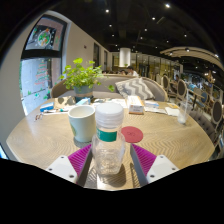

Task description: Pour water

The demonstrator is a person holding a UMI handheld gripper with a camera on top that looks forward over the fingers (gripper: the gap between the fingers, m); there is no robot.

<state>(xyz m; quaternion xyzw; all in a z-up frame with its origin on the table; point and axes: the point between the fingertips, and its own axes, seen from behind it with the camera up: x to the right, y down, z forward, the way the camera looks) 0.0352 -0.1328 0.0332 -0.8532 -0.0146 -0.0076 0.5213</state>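
A clear plastic bottle (108, 140) with a white cap and a teal band stands upright on the round wooden table (40, 142). It stands between my fingers with a gap at either side. My gripper (111, 160) is open, and its magenta pads (80, 158) flank the bottle's lower body. A pale cup (82, 123) stands on the table just left of the bottle and slightly beyond it. A flat red disc (132, 134) lies on the table just right of the bottle's neck.
A potted green plant (80, 75) stands at the table's far side. Books and papers (140, 103) lie beyond the bottle, and more items (48, 108) at the far left. Chairs and other tables fill the room behind.
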